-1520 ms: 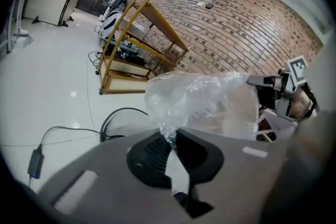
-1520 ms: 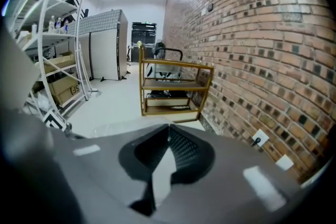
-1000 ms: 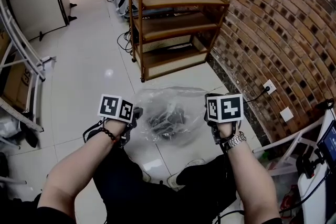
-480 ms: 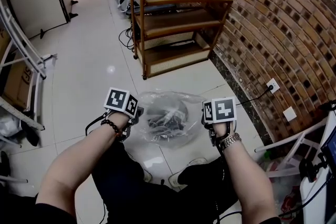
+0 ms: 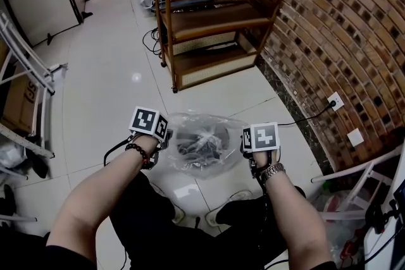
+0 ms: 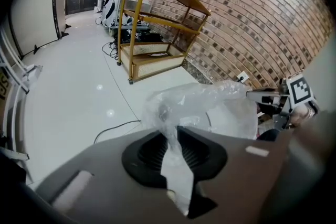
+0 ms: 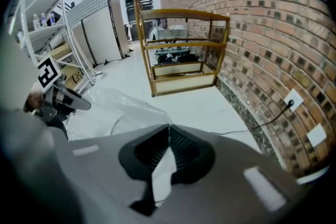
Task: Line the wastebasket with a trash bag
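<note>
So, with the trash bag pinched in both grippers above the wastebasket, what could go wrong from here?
1. The left gripper pinches only a thin twisted strip of the trash bag; the film could slip out.
2. The bag looks crumpled over the dark wastebasket, its mouth not clearly open, so it may drape on top instead of lining it.
3. The right gripper also holds just a thin edge, so a hard pull might tear it.

No writing is legible; dark print on the brown cardboard box (image 5: 20, 103) is blurred; the left white cube (image 5: 150, 124) and right white cube (image 5: 261, 137) bear only black square patterns.
</note>
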A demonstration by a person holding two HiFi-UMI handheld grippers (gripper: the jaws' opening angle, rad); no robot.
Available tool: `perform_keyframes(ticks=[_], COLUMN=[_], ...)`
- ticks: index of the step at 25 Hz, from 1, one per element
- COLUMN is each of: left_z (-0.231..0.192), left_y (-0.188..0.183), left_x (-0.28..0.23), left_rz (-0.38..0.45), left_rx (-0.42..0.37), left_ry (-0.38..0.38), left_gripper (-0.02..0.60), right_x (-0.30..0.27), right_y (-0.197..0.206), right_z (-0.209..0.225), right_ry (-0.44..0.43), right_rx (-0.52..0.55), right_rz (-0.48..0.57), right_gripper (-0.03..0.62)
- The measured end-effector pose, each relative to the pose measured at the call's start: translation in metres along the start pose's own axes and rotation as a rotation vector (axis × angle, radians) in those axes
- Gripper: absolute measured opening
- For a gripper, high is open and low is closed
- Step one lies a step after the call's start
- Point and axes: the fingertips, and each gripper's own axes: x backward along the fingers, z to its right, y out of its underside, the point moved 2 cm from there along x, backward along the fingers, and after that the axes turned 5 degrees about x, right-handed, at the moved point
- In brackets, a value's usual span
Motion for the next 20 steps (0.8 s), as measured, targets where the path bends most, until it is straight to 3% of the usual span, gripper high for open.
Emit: perform_keyframes(ticks=[10,20], left_z=[-0.011,-0.019], left_y=[-0.014,-0.022], left_x=[-0.037,-0.063], left_rz=[-0.035,-0.042], left_rx=[-0.001,0.006], left_ry=[-0.023,-0.012], left_gripper=[0.097,0.201], right_x=[-0.044,-0.077], right_y=[0.001,0.008], right_z=[0.012,0.021], right_ry=[0.013,0.015], right_rx=[-0.029,-0.019], right_rz=[0.006,-0.003], right_gripper=[0.002,0.058])
